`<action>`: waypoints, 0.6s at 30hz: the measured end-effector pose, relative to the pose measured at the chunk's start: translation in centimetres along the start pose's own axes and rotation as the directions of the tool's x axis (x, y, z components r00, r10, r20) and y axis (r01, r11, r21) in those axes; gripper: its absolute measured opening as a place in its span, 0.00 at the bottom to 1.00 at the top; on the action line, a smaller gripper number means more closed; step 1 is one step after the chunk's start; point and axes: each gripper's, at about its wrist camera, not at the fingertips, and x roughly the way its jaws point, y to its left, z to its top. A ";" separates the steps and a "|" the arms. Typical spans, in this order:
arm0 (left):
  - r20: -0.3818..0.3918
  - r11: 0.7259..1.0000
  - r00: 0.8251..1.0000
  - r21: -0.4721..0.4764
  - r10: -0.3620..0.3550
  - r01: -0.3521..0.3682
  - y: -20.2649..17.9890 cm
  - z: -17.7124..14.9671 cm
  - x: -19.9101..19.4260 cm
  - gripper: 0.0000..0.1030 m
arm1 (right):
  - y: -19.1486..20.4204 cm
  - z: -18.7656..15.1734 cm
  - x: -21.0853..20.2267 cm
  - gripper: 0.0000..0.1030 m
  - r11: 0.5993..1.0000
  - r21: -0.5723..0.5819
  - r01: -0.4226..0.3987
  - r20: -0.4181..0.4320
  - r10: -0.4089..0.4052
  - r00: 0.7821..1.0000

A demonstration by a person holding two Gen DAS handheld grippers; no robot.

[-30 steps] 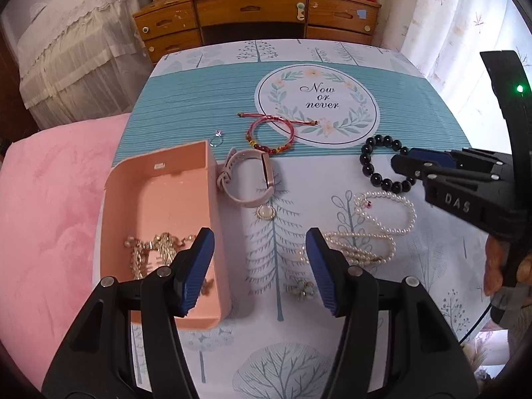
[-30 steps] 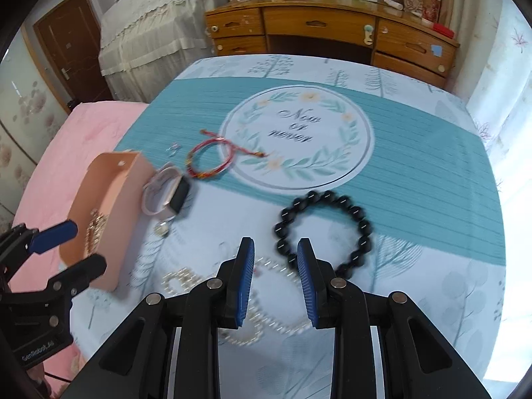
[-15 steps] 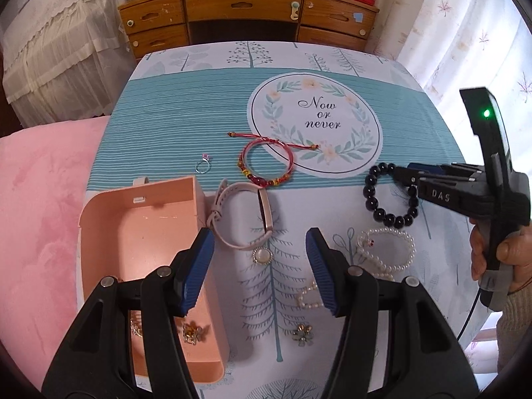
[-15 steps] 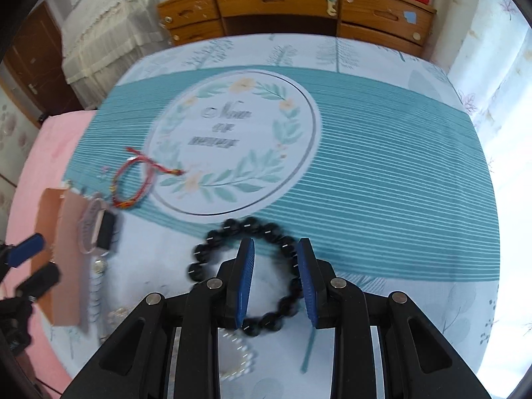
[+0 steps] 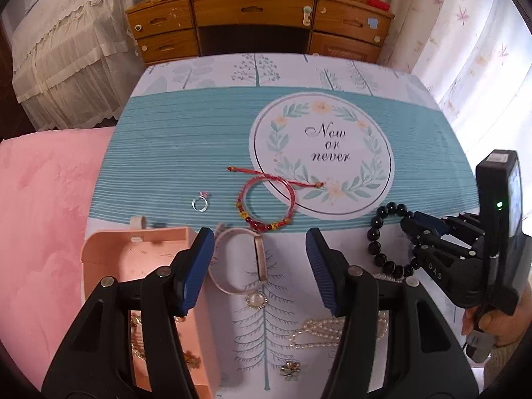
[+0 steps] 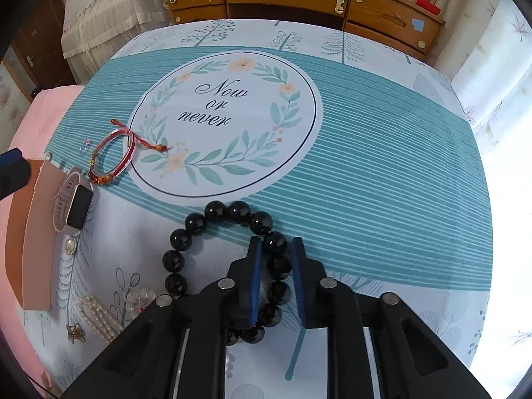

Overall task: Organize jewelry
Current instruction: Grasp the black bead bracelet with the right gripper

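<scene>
Black bead bracelet (image 6: 212, 252) lies on the tablecloth (image 6: 382, 166) at the near right, just below the printed "Now or never" circle, with the pearl necklace (image 6: 99, 312) just beside it. Right gripper (image 6: 276, 249) straddles the bracelet's right-hand arc: jaws closing, beads between the pads, which look to be at or just short of contact. I'd call it clamping on, grip not confirmed yet.

Step in hand, as I read it: pick up the black bracelet for the box. Next move: finish the squeeze on a bead or two, lift straight up so the loop hangs free, carry it left to the pink box (image 5: 109, 259). Risks: round beads may roll out of the pads, and the hanging loop could drag the pearls along.

Left gripper (image 5: 259, 262) hangs released and empty above the pink watch (image 5: 239, 266), pads well apart and off the table.

Pink box sits open at the left edge, just beside the watch. Inside: gold chain pieces and a small flower piece at the near end; far end bare. Part of the inside is hidden behind the left gripper.

Still out on the cloth: red cord bracelet (image 5: 266, 202), small ring (image 5: 200, 202), round pearl brooch (image 5: 256, 299), gold flower brooch (image 5: 290, 369).
</scene>
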 end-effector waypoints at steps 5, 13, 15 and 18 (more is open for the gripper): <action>-0.037 1.000 0.999 0.016 0.009 -0.008 -1.6 -0.3 1.9 0.53 | -0.6 -1.0 -1.1 0.14 0.998 0.053 -0.039 0.011 0.039 0.999; -0.064 0.999 0.997 0.037 0.034 -0.032 -2.5 -0.2 4.1 0.53 | -1.3 -2.1 -4.9 0.14 0.990 0.104 -0.093 0.079 0.085 0.993; -0.070 0.998 0.997 0.044 0.041 -0.038 -2.6 -0.1 4.6 0.53 | -1.1 -2.3 -5.9 0.14 0.989 0.105 -0.106 0.096 0.096 0.991; -0.083 0.996 0.995 0.060 0.064 -0.059 -2.9 0.0 5.6 0.53 | -1.0 -2.3 -6.9 0.14 0.987 0.103 -0.124 0.113 0.112 0.987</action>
